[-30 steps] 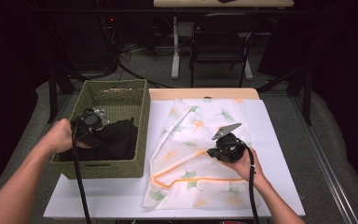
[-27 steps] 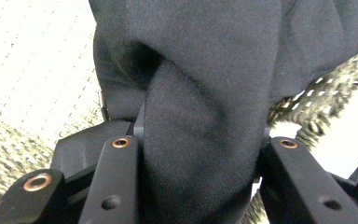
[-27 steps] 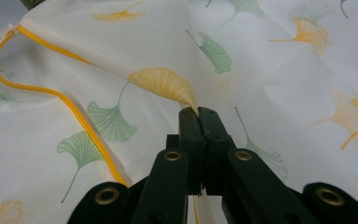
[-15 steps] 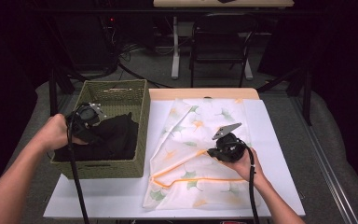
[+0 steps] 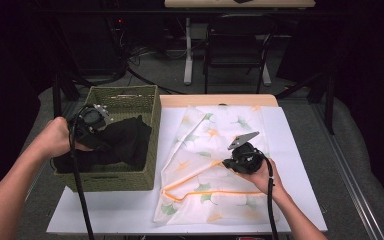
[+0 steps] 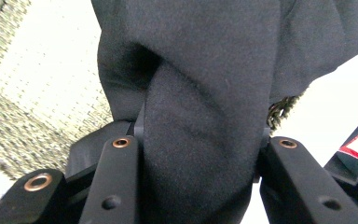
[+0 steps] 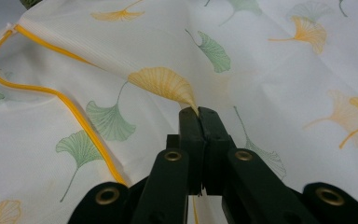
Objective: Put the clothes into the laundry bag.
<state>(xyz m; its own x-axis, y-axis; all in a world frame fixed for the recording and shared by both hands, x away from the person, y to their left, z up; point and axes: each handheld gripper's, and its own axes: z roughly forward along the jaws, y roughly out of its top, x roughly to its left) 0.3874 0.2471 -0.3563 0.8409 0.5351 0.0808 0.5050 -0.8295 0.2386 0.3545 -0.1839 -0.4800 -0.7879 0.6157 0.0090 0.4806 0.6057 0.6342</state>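
Observation:
A black garment [image 5: 125,142] lies bunched in the woven green basket [image 5: 125,95] at the table's left. My left gripper [image 5: 100,137] is shut on a thick fold of it and holds that fold raised; in the left gripper view the dark cloth [image 6: 205,93] packs the space between both jaws of the left gripper [image 6: 200,149]. A white leaf-printed cloth [image 5: 215,125] with orange-yellow edging lies flat on the white table [image 5: 300,150]. Near that cloth's middle, my right gripper [image 5: 230,165] is shut on a pinch of it. In the right gripper view, the right gripper's [image 7: 198,112] jaws meet on the printed fabric [image 7: 261,56].
The basket wall [image 6: 9,93] stands close to the left gripper. A wooden strip [image 5: 215,100] runs along the table's far edge. Beyond it are a chair [image 5: 235,55], desk legs and floor cables. Bare tabletop [image 5: 105,210] lies in front of the basket.
My left gripper has risen a little and drawn the black garment up from the basket. The right gripper and the printed cloth have stayed put.

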